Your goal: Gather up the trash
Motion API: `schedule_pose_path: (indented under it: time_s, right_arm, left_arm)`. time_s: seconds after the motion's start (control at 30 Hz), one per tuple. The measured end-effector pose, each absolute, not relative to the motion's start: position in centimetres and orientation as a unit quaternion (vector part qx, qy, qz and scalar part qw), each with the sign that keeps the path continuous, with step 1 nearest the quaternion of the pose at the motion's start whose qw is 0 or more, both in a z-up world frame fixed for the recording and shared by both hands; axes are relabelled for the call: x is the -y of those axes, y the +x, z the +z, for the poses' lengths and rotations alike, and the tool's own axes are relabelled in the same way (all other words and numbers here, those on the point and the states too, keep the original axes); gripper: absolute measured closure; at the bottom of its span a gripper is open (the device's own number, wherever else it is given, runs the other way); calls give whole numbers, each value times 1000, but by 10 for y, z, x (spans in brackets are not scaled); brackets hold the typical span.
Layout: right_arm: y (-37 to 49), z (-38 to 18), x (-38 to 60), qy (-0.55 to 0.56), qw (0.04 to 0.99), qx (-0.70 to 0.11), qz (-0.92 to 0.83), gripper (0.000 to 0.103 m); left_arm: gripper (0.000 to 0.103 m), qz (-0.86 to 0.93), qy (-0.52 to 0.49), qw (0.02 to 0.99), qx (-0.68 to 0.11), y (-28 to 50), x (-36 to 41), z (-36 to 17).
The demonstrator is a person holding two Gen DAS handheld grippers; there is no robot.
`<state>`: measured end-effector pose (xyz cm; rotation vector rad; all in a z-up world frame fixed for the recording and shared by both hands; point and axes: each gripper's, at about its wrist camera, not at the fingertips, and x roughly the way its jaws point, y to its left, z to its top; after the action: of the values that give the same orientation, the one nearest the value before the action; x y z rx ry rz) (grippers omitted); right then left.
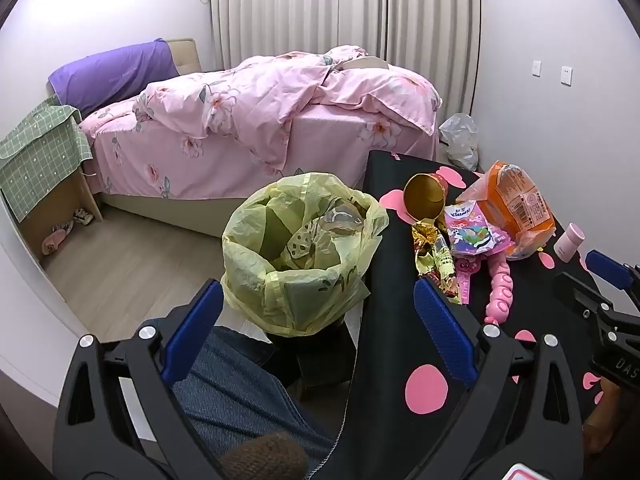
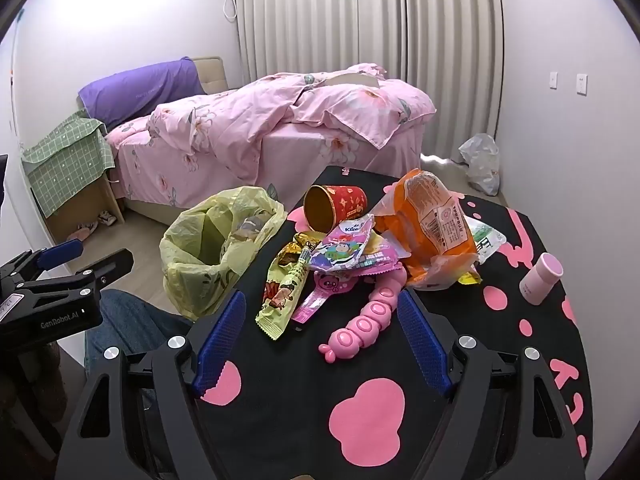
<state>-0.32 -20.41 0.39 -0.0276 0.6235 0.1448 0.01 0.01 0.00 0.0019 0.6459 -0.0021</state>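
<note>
A bin lined with a yellow bag (image 1: 300, 248) stands on the floor left of a black table with pink spots (image 2: 280, 420); it also shows in the right wrist view (image 2: 212, 248). On the table lie a tipped red paper cup (image 2: 336, 206), an orange plastic bag (image 2: 436, 228), a Kleenex pack (image 2: 348, 248), a yellow-green snack wrapper (image 2: 284, 300) and a pink caterpillar toy (image 2: 368, 320). My left gripper (image 1: 320, 320) is open and empty, near the bin and the table's left edge. My right gripper (image 2: 320, 336) is open and empty, just short of the wrapper and toy.
A small pink jar (image 2: 540, 278) stands at the table's right. A bed with pink bedding (image 1: 260, 120) lies behind. A side table under a green cloth (image 1: 40, 160) stands at left. A white plastic bag (image 1: 460, 140) sits on the floor by the wall.
</note>
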Motion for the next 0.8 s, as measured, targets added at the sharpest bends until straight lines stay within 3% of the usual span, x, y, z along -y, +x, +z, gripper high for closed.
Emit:
schedule_pose_path:
  time_s: [0.8]
  right_arm:
    - [-1, 4, 206, -15, 950, -303, 69, 28]
  left_arm:
    - [11, -2, -3, 949, -314, 0, -6, 4]
